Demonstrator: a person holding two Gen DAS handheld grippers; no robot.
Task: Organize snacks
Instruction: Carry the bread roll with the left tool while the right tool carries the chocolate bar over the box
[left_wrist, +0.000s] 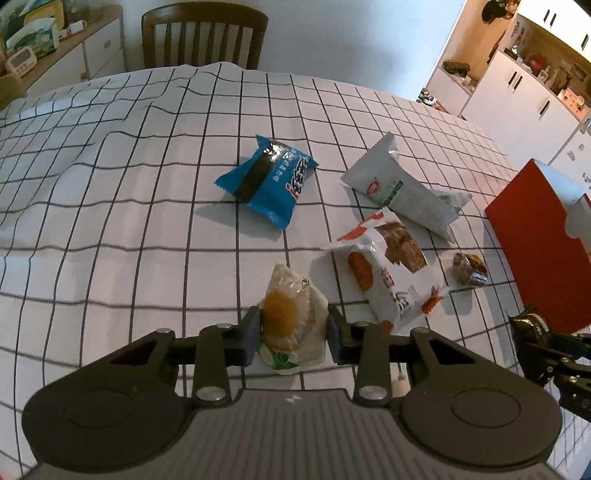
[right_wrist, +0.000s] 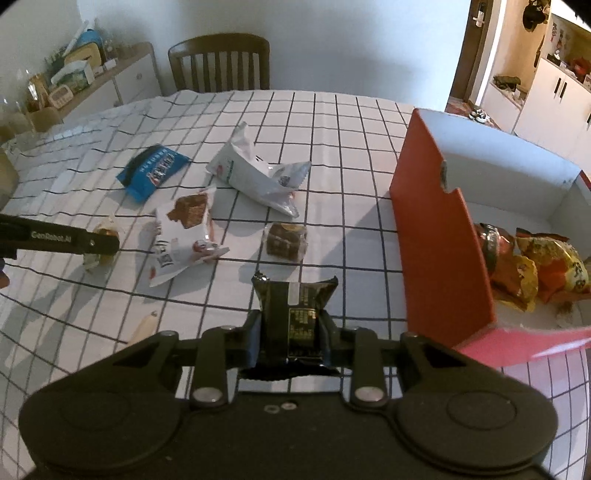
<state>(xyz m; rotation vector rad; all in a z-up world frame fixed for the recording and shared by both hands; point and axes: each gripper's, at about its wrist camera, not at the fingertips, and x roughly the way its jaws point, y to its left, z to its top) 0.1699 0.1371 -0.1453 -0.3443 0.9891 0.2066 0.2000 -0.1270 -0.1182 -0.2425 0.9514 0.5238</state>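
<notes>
The left gripper (left_wrist: 293, 330) clamps a clear-wrapped yellow pastry (left_wrist: 291, 321); the right gripper (right_wrist: 290, 332) clamps a black packet (right_wrist: 293, 310). "GenRobot.AI" marks the left gripper's finger at far left.

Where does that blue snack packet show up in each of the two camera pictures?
Left wrist view: the blue packet lies just above the middle, on the checked cloth, left of the white packet.
Right wrist view: the blue packet lies upper left, again left of the white packet.
Shared landmark: the wooden chair at the table's far edge.
</notes>
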